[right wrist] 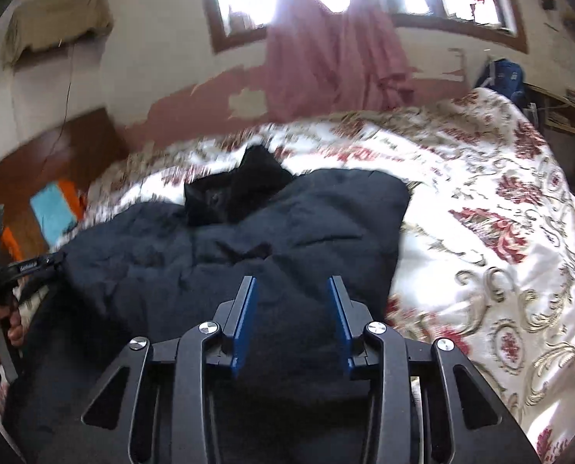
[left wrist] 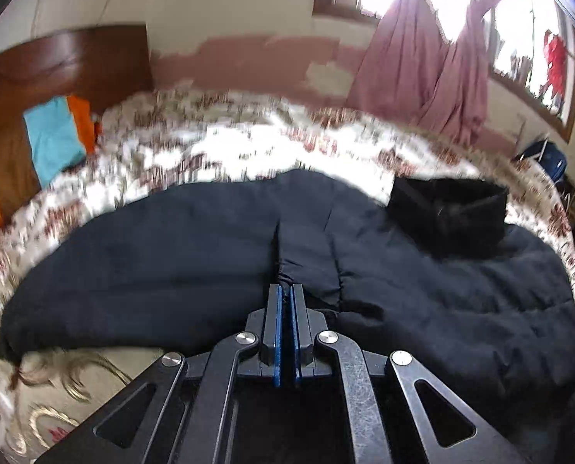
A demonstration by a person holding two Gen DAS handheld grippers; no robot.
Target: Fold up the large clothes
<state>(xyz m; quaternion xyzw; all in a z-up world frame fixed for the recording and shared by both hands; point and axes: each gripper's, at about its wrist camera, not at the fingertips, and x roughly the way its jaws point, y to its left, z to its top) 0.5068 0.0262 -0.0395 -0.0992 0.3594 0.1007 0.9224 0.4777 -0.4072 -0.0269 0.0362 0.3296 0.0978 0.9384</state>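
Left gripper (left wrist: 286,290) pinches a fold of the rumpled black jacket (left wrist: 171,251).

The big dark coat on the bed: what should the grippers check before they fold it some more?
1. Left hand-held gripper shut on a pinch of the dark coat: ok.
2. Right hand-held gripper gripping cloth: not ok, jaws apart over the coat, pads not pressing.
3. Hood lying flat: not ok, bunched at the far end.
4. Flowered bedspread bare beside the coat for folding: ok.
5. Coat's underside smooth: cannot tell.
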